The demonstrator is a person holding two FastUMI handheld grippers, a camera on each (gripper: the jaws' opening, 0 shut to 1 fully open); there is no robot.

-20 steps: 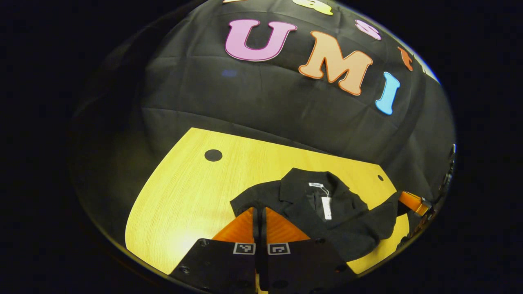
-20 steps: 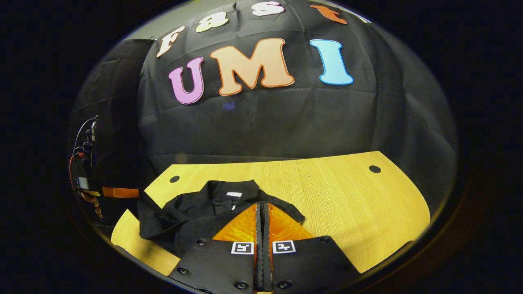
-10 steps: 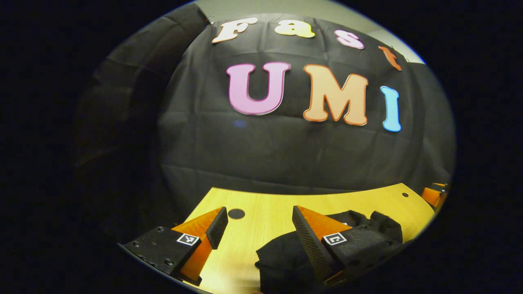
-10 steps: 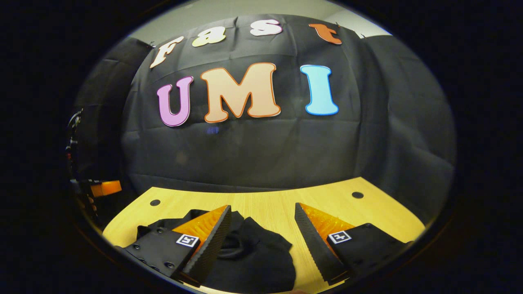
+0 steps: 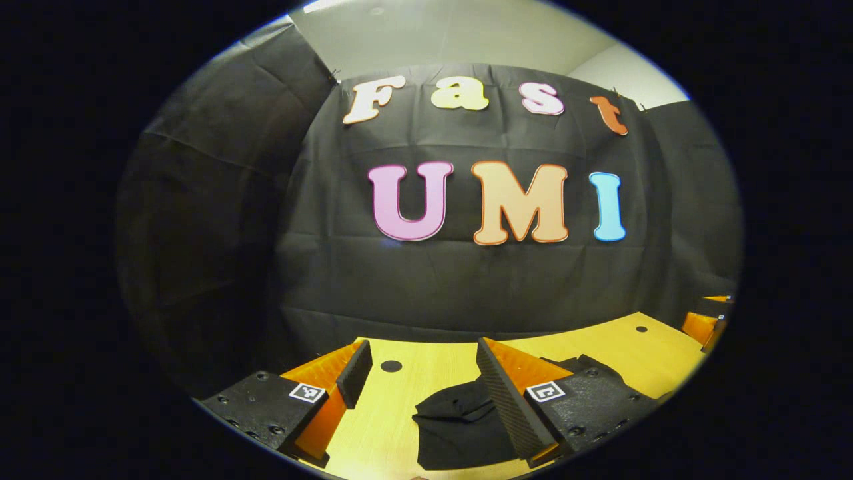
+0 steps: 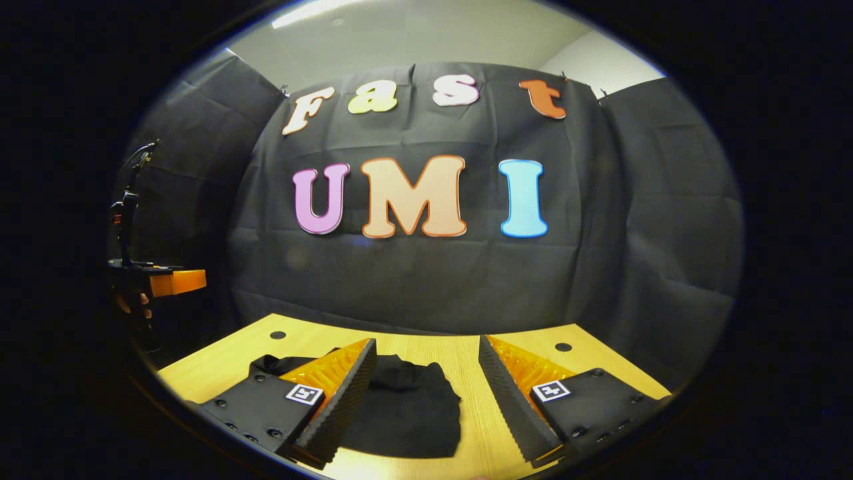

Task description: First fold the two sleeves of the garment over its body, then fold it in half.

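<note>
lying folded in a dark bundle on the wooden counter (image 6: 480, 407), the garment (image 6: 406, 413) is sitting below both raised tools. the left hand-held gripper (image 5: 420, 390) and the right hand-held gripper (image 6: 426, 393) are each hanging with fingers spread wide, gripping nothing.

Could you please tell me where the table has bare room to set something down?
Bare table lies right of the folded garment, toward the far hole. In the left gripper view, bare wood runs left of it.
</note>
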